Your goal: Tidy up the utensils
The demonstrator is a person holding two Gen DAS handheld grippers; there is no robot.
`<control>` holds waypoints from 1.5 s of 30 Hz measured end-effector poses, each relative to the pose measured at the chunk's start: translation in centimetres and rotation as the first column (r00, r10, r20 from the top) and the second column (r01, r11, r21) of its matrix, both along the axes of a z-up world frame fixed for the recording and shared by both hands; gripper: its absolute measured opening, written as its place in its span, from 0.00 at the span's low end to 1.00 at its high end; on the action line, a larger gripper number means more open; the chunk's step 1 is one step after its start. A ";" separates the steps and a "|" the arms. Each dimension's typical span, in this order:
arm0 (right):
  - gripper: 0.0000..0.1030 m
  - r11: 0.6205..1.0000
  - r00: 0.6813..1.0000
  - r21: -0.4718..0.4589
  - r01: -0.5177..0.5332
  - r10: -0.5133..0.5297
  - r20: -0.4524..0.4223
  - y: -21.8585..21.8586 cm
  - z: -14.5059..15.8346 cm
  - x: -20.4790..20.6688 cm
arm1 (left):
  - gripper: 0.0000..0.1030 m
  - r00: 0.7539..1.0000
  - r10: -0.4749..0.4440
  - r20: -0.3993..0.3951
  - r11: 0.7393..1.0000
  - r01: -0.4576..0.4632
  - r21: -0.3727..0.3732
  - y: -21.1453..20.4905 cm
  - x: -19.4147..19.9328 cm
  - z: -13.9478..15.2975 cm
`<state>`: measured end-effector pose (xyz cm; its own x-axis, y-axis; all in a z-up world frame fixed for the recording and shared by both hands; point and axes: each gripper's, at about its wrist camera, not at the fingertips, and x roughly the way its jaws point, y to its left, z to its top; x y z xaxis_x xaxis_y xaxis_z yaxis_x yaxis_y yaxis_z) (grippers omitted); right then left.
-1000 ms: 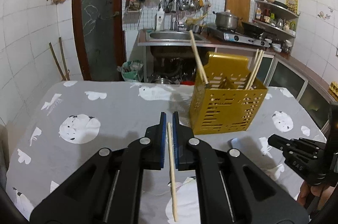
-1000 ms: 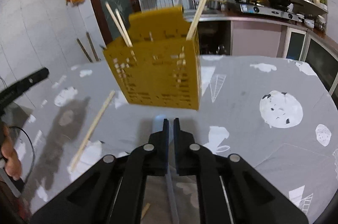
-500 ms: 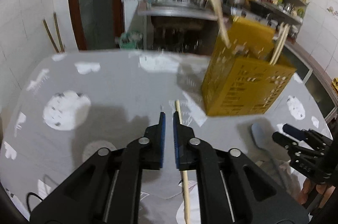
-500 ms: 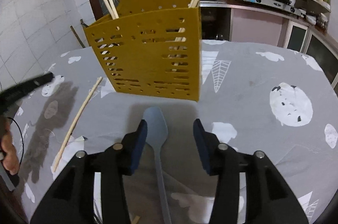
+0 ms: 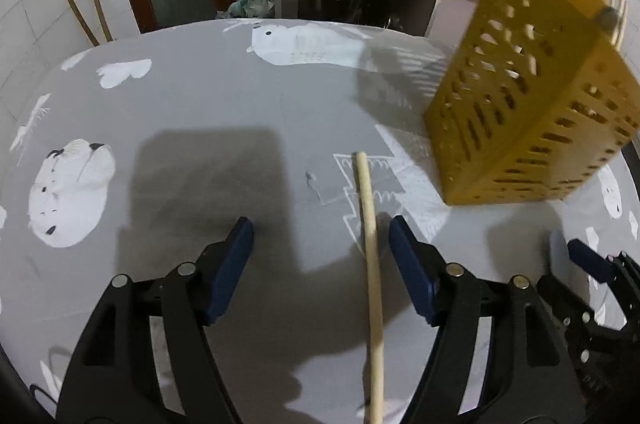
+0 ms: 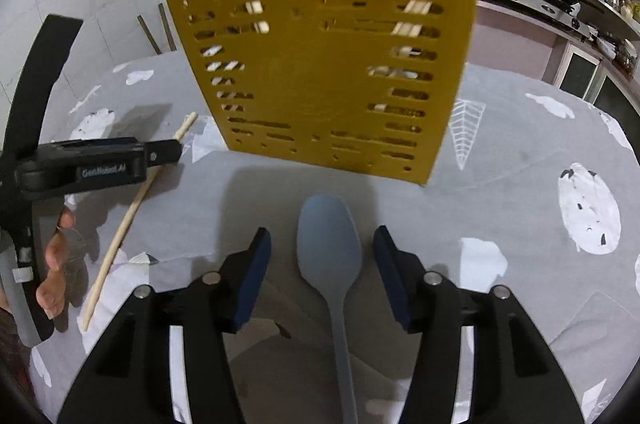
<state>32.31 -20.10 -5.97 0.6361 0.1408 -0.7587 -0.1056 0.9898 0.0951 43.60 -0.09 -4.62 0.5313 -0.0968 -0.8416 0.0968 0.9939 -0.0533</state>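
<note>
Chopstick (image 5: 370, 264) fills the left view; only the right shows the spoon (image 6: 330, 248).

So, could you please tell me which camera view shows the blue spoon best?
The right wrist view: the blue spoon lies whole on the tablecloth between the opening jaws of the right hand-held gripper, untouched. The left wrist view shows nothing clear of it.

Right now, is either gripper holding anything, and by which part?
Nothing is held. The left gripper is opening around the chopstick, pads clear of it. The right gripper is opening too, astride the grey spoon lying on the table.
</note>
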 end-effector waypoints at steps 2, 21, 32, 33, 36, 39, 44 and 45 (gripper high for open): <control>0.52 1.000 1.000 -0.007 -0.001 0.001 -0.001 0.2 -0.2 0.3 | 0.67 1.000 -0.003 0.006 1.000 0.003 0.006 -0.1 0.5 -0.1; 0.47 0.999 0.999 0.014 0.031 -0.031 -0.012 -0.6 -0.4 1.2 | 0.20 0.999 -0.044 0.015 0.998 0.044 0.043 -2.6 1.4 0.4; 0.31 0.999 0.999 0.016 0.028 -0.028 -0.015 -1.1 0.0 1.1 | 0.05 1.000 -0.026 0.007 1.000 0.026 0.016 -2.5 0.4 0.5; 0.31 0.999 0.999 0.026 0.033 -0.032 -0.006 -1.3 0.3 0.9 | 0.05 1.000 -0.024 0.006 1.000 0.024 0.008 -2.4 0.3 0.6; 0.31 0.997 0.999 0.068 0.040 -0.042 0.029 -2.0 1.5 0.1 | 0.04 1.000 -0.019 0.006 1.000 0.019 -0.016 -1.9 -0.2 1.1; 0.31 0.992 0.997 0.114 0.051 -0.057 0.054 -2.8 2.9 -0.8 | 0.04 0.999 -0.019 0.040 1.000 0.020 -0.021 -1.9 -1.4 2.3; 0.31 0.986 0.991 0.157 0.054 -0.073 0.116 -3.4 4.8 -2.7 | 0.04 0.991 -0.040 0.127 0.999 0.044 -0.027 -2.1 -4.5 5.3; 0.31 0.985 0.988 0.161 0.053 -0.075 0.134 -3.5 5.3 -3.2 | 0.04 0.988 -0.046 0.144 0.998 0.050 -0.025 -2.1 -5.2 5.9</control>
